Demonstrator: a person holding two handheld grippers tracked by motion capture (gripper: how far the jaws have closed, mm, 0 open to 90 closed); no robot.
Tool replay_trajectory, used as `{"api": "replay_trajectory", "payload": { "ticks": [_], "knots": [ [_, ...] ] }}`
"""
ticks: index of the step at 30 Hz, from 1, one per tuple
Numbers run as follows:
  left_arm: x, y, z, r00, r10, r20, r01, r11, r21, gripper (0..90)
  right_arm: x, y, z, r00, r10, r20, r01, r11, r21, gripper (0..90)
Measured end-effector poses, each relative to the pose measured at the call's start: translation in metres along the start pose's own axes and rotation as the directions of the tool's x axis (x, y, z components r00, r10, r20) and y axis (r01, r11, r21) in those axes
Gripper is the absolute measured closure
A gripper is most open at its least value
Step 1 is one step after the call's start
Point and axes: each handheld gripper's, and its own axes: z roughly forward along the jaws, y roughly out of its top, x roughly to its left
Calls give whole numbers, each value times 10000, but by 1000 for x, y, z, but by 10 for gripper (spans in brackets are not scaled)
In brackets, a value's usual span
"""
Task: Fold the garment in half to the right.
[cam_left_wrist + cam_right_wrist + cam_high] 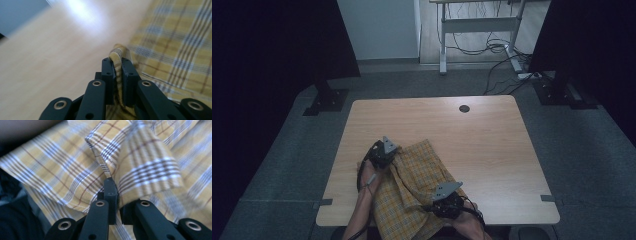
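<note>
Nearest to you, at the bench's near edge, your right gripper [446, 201] sits over the yellow plaid cloth [412, 185], towards the right side of that fabric. In the right gripper view its jaws are pressed together on a raised fold of the cloth [140, 162], and the material drapes over one jaw and hides its tip. Your left gripper [382, 152] is farther in, at the cloth's left edge, on the left half of the wooden bench [482, 150]. In the left gripper view its jaws pinch a thin hemmed edge of the cloth [175, 42], which stands up between the pads as a narrow ridge, with bare wood to one side and plaid on the other. Seen from above, the cloth lies rumpled on the near left part of the bench, and its lower end spills over the near edge between your forearms. Both gripper views are blurred.
</note>
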Motion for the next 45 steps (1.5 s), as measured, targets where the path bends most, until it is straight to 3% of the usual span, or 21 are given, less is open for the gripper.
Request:
{"api": "replay_trajectory", "payload": {
  "ticks": [3, 7, 11, 13, 16, 19, 22, 24, 27, 31, 34, 37, 41, 43, 45],
  "knots": [
    [12, 20, -33, 9982, 129, -579, -172, 9971, -741, 833, 8, 25, -14, 9991, -402, -110, 394, 9968, -691, 855],
    [25, 48, -71, 9922, 196, -1233, -371, 9892, -1417, 836, 19, 60, -37, 9944, -1047, -154, 1016, 9851, -1386, 855],
    [27, 81, -89, 9839, 606, -1680, -865, 9846, -1519, 846, 24, 89, -60, 9888, -1493, 9, 1473, 9747, -1683, 855],
    [26, 96, -91, 9860, 527, -1579, -812, 9803, -1799, 846, 24, 96, -71, 9857, -1680, 152, 1680, 9698, -1768, 854],
    [21, 106, -76, 9954, 118, -951, -320, 9763, -2141, 845, 15, 88, -84, 9891, -1457, 212, 1471, 9703, -1922, 855],
    [12, 106, -45, 9987, -381, -329, 298, 9743, -2232, 844, -3, 61, -87, 9963, -775, 380, 832, 9795, -1837, 854],
    [-4, 103, -12, 9995, -278, -126, 246, 9779, -2078, 842, -24, 25, -84, 9981, 76, 614, 21, 9879, -1551, 854],
    [-14, 100, 8, 9998, -209, -29, 200, 9802, -1970, 839, -38, 2, -80, 9951, 676, 718, -576, 9894, -1335, 854],
    [-27, 94, 36, 9998, -65, 188, 93, 9881, -1538, 834, -55, -26, -72, 9858, 1515, 729, -1430, 9835, -1110, 853],
    [-43, 82, 68, 9985, -1, 543, 43, 9970, -770, 824, -65, -52, -58, 9745, 2048, 915, -2025, 9787, -338, 851],
    [-48, 74, 82, 9964, -212, 819, 244, 9990, -381, 820, -67, -60, -52, 9634, 2421, 1148, -2461, 9690, 214, 850],
    [-48, 70, 90, 9918, -591, 1137, 620, 9978, -224, 801, -68, -65, -52, 9524, 2754, 1309, -2821, 9587, 353, 851],
    [-45, 69, 96, 9819, -1130, 1523, 1122, 9936, 136, 734, -67, -70, -54, 9437, 3029, 1328, -3088, 9508, 252, 851],
    [-39, 68, 94, 9712, -1688, 1680, 1725, 9850, -76, 695, -66, -72, -55, 9375, 3218, 1327, -3263, 9452, 129, 851],
    [-29, 68, 88, 9549, -2323, 1849, 2435, 9691, -399, 632, -66, -73, -55, 9354, 3269, 1349, -3306, 9437, 53, 851]
  ]
}}
